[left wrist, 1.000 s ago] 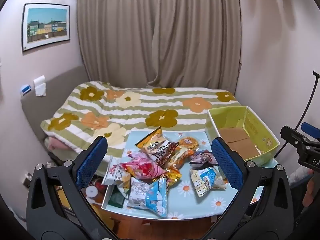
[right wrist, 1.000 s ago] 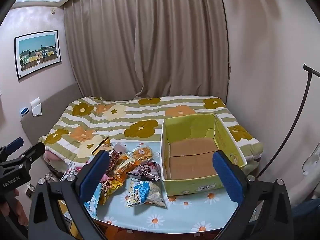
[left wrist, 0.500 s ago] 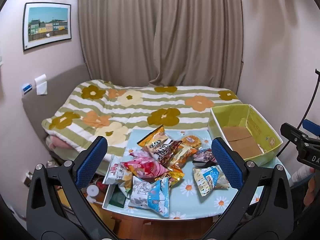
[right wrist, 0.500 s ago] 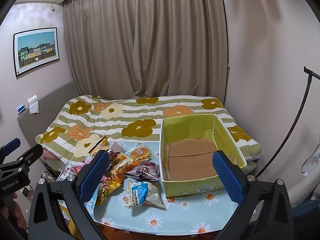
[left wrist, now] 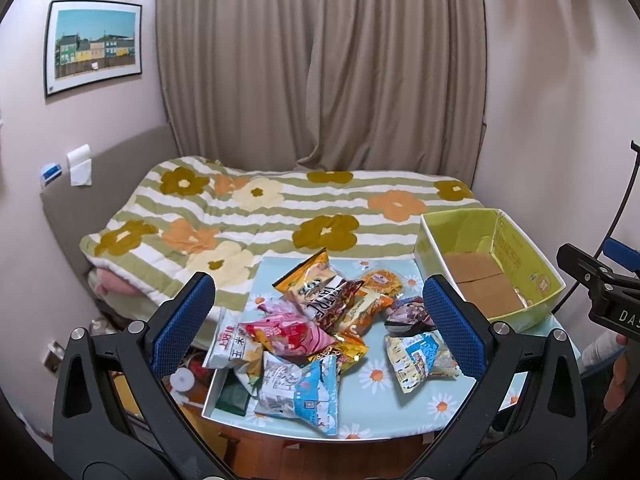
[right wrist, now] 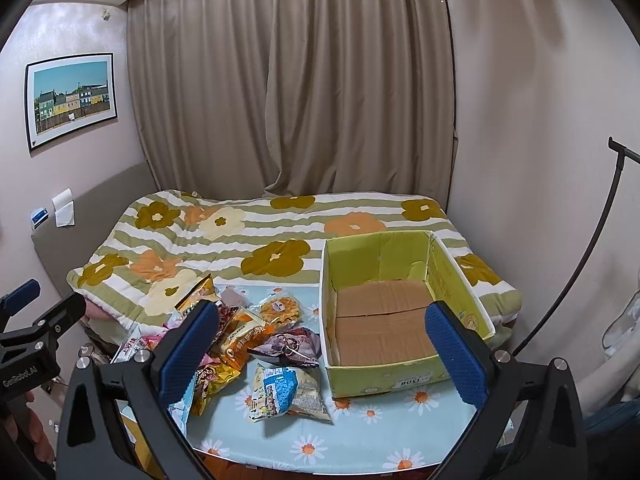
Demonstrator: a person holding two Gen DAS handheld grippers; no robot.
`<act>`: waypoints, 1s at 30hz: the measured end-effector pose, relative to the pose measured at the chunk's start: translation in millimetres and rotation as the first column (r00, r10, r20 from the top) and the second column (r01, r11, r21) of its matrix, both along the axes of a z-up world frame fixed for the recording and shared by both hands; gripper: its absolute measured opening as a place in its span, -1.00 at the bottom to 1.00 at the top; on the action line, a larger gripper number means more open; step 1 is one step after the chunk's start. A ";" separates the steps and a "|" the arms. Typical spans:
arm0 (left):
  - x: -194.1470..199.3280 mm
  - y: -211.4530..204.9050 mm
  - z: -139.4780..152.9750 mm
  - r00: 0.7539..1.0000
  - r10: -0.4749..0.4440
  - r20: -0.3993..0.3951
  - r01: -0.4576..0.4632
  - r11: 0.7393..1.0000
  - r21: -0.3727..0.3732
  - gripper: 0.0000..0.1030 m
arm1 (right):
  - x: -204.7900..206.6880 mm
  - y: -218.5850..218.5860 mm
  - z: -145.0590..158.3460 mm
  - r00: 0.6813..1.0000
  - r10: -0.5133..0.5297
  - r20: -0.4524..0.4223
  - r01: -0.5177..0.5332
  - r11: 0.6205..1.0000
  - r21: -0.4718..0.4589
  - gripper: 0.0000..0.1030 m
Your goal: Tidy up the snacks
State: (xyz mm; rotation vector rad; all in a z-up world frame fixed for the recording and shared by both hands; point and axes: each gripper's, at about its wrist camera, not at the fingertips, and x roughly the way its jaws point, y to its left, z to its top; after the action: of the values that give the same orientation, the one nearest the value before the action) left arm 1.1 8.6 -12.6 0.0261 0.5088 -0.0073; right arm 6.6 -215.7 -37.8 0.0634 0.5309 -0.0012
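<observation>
A pile of several snack bags (left wrist: 316, 320) lies on the left of a small table with a blue daisy cloth (left wrist: 400, 408); it also shows in the right wrist view (right wrist: 248, 332). A blue and white bag (right wrist: 286, 390) lies apart, near the box. An open, empty yellow-green cardboard box (right wrist: 396, 304) stands on the table's right side (left wrist: 492, 264). My left gripper (left wrist: 318, 324) is open and empty, above the pile's near side. My right gripper (right wrist: 322, 354) is open and empty, in front of the box.
A bed with a striped flower blanket (left wrist: 280, 212) lies right behind the table. Curtains (left wrist: 320, 64) hang behind it. A wall is at the right, with a black stand (right wrist: 580, 264). The table's front edge (left wrist: 320, 432) is near me.
Both grippers have moved slightly, so the table and snacks sit a little differently in view. Nothing was taken hold of and no snack moved.
</observation>
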 end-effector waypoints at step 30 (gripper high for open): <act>2.8 -2.2 -6.2 1.000 -0.004 -0.006 0.004 1.000 -0.002 1.00 | -3.4 1.2 -11.6 1.000 -0.018 -0.012 0.018 1.000 -0.012 0.99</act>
State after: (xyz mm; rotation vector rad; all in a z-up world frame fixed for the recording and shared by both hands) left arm 3.9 6.4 -18.9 0.0248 0.5146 -0.0117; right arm 3.2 -214.6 -49.4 0.0565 0.5419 -0.0227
